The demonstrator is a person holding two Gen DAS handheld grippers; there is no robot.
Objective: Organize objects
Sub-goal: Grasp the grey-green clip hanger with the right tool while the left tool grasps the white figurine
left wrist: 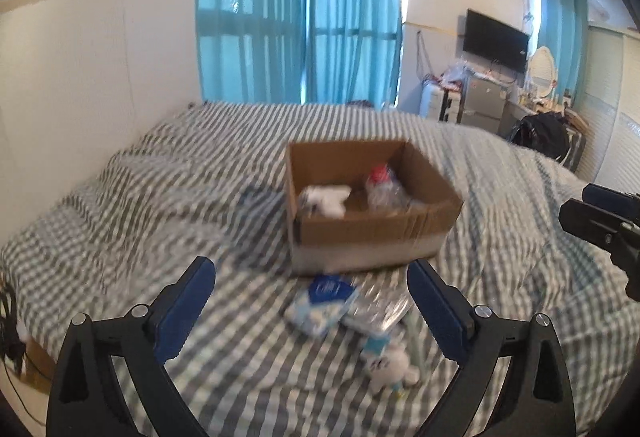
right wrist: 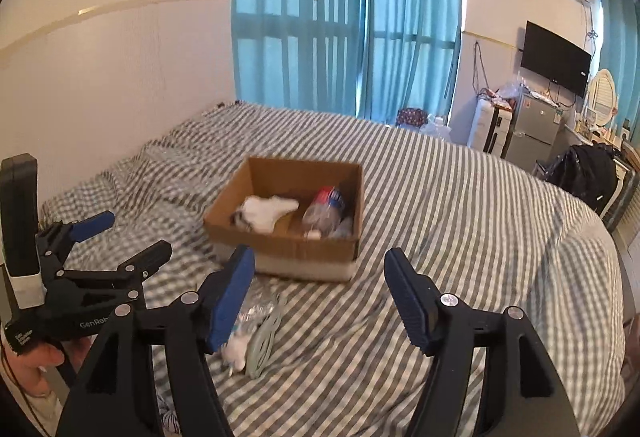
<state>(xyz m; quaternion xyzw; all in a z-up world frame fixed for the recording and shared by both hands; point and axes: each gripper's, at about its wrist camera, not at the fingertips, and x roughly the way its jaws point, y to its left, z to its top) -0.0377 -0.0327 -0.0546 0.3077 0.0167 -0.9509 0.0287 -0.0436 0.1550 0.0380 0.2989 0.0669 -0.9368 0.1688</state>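
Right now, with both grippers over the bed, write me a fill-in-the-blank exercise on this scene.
1. The cardboard box sits on a bed with a ____ cover.
2. The plastic bottle lying in the box has a ____ cap.
3. The blue-and-white packet lies on the cover ____ the box.
4. The left gripper and the right gripper both have their jaws ____.

Missing words: striped; red; outside; open
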